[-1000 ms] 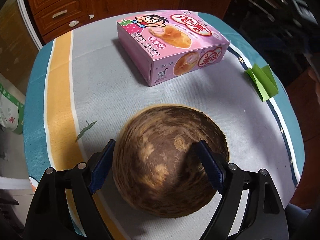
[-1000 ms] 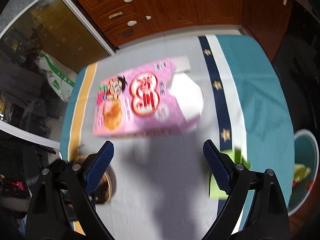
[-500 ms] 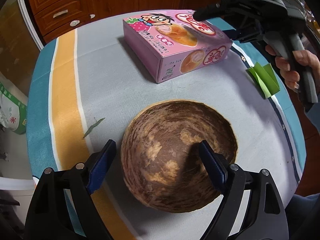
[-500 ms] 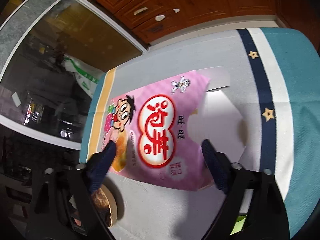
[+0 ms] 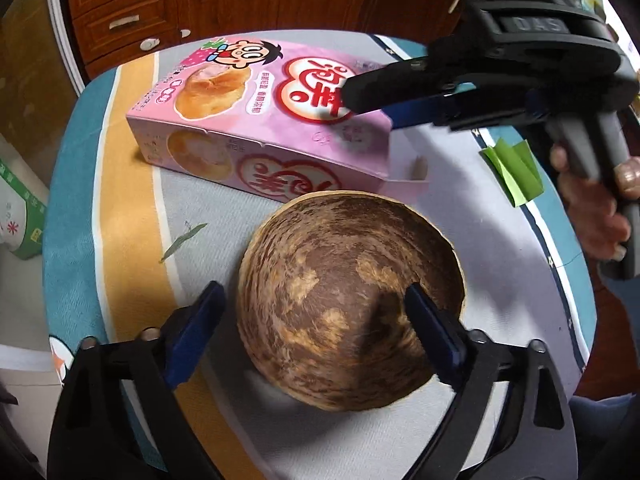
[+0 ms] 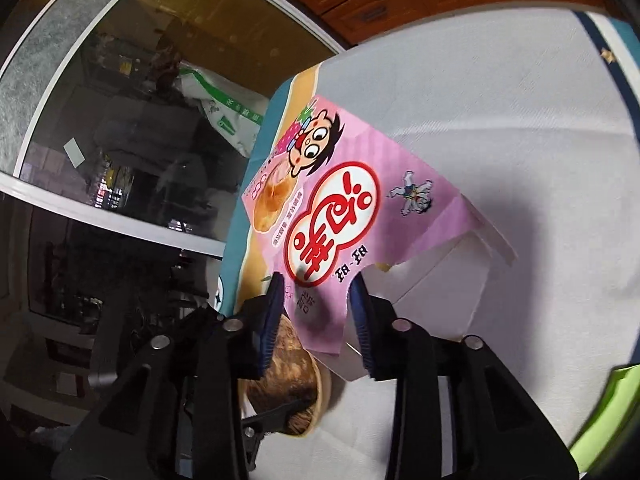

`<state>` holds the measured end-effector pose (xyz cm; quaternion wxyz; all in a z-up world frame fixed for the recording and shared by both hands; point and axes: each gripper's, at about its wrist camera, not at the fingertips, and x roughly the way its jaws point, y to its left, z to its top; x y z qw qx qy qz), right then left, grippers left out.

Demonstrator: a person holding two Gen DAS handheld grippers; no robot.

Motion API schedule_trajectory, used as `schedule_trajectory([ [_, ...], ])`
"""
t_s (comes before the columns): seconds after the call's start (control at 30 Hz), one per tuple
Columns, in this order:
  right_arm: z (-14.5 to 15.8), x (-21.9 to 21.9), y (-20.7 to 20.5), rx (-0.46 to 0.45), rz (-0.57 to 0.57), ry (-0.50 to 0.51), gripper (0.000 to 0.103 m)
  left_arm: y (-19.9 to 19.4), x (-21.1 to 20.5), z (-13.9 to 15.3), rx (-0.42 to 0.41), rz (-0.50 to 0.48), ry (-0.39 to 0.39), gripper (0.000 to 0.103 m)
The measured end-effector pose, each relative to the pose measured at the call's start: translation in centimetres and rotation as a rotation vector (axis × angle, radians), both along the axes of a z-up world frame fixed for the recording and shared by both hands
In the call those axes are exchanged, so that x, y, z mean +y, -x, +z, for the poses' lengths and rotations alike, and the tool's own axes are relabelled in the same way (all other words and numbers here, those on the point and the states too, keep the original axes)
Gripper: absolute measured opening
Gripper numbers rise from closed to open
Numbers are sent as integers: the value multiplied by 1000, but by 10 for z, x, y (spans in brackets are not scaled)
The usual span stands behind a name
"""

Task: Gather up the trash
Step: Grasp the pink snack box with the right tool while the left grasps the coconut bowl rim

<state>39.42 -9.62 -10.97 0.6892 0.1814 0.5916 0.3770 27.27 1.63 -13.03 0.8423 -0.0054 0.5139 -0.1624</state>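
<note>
left wrist view: the left gripper is seen spread wide, one finger in the wooden bowl near the tablecloth's near edge, one outside its wall, nothing pinched, while the pink snack box lies just behind the bowl with one end raised by the right gripper. right wrist view: the right gripper is clenched on the box's torn open end, the green paper left at the right edge. the grip is best held firm and the box carried level, so the thin card is not torn.
</note>
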Motion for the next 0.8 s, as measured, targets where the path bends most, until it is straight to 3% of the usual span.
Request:
schedule_trajectory([
  [0.07,-6,5,1,13,-42,-28,62,3,1,1,-4,-2,6,75],
  [0.1,-8,7,2,12,-55,-36,62,4,2,1,-5,-3,11,71],
  [0.17,-15,19,4,17,-62,-48,61,6,4,2,-12,0,4,53],
  [0.2,-15,23,4,13,-63,-44,59,6,5,2,-14,4,2,48],
  [0.23,-16,27,6,3,-62,-36,41,6,6,2,-10,9,9,37],
  [0.27,-17,32,8,9,-61,-36,34,5,7,2,1,12,24,25],
  [0.3,-15,33,10,12,-71,-48,31,4,9,2,13,13,43,20],
  [0.4,6,34,25,-64,-60,-37,19,5,13,8,15,19,95,13],
  [0.47,22,35,31,-109,-54,-5,4,9,9,14,-1,16,99,8],
  [0.57,55,24,43,-199,-81,70,5,14,2,21,-16,15,87,6],
  [0.8,85,-14,69,-282,-167,212,4,26,-12,34,-16,56,29,6],
])
